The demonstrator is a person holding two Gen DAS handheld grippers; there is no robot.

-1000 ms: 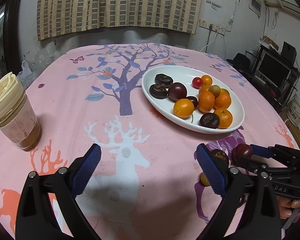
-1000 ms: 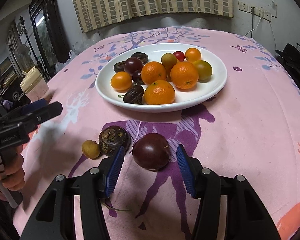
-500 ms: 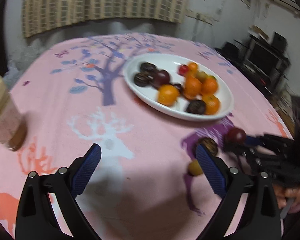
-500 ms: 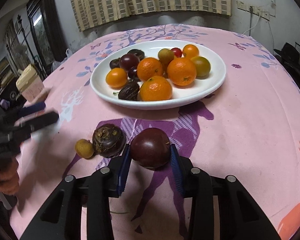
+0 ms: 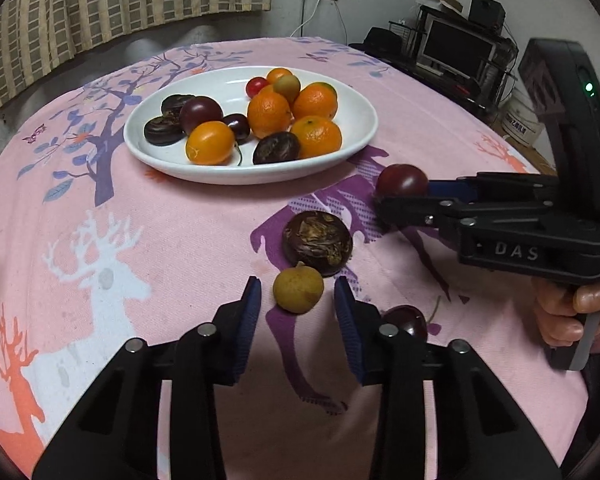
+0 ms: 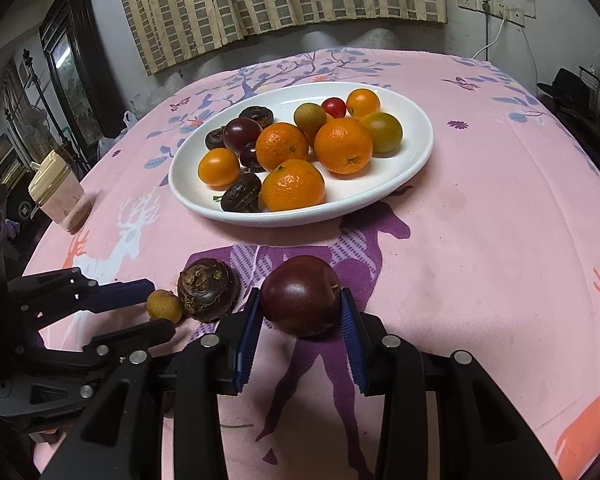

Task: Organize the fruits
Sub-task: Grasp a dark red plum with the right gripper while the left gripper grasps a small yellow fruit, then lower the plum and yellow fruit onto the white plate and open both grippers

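Pink tablecloth (image 5: 188,240), left gripper (image 5: 296,312) now straddling longan (image 5: 298,293)

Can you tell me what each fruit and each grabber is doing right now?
Right gripper: shut on the dark plum.
Dark plum: pinched between the blue pads, by the tablecloth.
Left gripper: open around the small yellow fruit.
Small yellow fruit: lying on the cloth, not squeezed.
Brown round fruit: lying loose beside the yellow one.
White plate: full of oranges and dark fruits.
Cup with lid: upright, lid on.
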